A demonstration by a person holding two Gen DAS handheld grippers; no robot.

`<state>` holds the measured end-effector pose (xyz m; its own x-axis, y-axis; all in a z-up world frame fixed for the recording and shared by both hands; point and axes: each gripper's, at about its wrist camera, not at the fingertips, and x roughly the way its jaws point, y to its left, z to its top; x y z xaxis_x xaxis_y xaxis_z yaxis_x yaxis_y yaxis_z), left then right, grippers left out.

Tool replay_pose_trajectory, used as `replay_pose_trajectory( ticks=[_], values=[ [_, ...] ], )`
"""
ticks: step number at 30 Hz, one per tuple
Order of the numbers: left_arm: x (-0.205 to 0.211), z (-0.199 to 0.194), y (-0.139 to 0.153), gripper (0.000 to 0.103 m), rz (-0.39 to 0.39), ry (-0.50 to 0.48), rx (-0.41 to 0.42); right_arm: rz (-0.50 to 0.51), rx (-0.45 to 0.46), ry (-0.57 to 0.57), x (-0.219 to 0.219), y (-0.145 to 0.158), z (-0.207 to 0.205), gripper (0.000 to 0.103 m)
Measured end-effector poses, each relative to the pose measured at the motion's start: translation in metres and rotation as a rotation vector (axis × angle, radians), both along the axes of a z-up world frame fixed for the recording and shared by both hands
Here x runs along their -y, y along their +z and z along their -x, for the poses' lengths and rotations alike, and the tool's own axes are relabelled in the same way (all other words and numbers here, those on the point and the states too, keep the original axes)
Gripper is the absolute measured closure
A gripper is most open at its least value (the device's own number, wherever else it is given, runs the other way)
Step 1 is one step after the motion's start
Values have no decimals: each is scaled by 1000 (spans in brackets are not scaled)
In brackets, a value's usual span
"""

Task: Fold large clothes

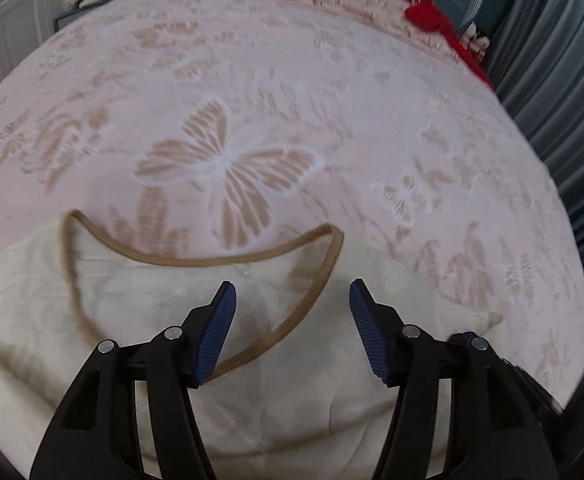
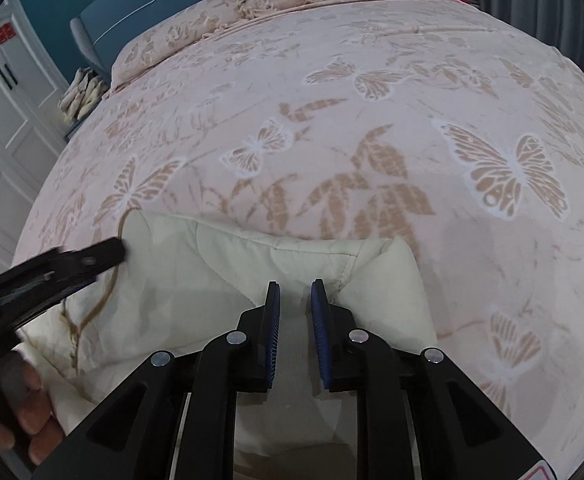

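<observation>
The cream garment (image 1: 276, 400) is spread on the bed (image 1: 292, 100) beneath both hand-held grippers, the left hand-held gripper (image 1: 292, 300) parted, the right hand-held gripper (image 2: 295, 300) narrowly parted, nothing clamped.

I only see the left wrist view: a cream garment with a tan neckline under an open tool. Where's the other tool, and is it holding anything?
Observer: The right tool hangs over a folded-over flap of the cream garment. Its pads stand a narrow gap apart with nothing pinched between them.
Operator: Does my tool show from over there?
Observer: Yes. The left tool reaches in from the left edge, blurred, its tip over the garment's tan-trimmed side.
Operator: Who is holding it?
Observer: A person's hand shows at the bottom left, fingers wrapped round the handle.
Operator: Anything else I'm missing?
Observer: The white cupboard doors left of the bed carry red stickers.
</observation>
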<state>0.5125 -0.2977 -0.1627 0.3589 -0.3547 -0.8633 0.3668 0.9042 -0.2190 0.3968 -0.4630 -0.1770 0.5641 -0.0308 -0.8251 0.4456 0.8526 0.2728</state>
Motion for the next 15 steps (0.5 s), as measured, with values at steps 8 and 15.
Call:
replay_pose_trajectory(
  ticks=[8,15],
  values=[
    [12,6,4,103,-91,-15,124,47,14,-12,0,0,3,96],
    [6,1,-26,103,-92,-8,97,57,20,-17,1,-19,-1,101]
  ],
)
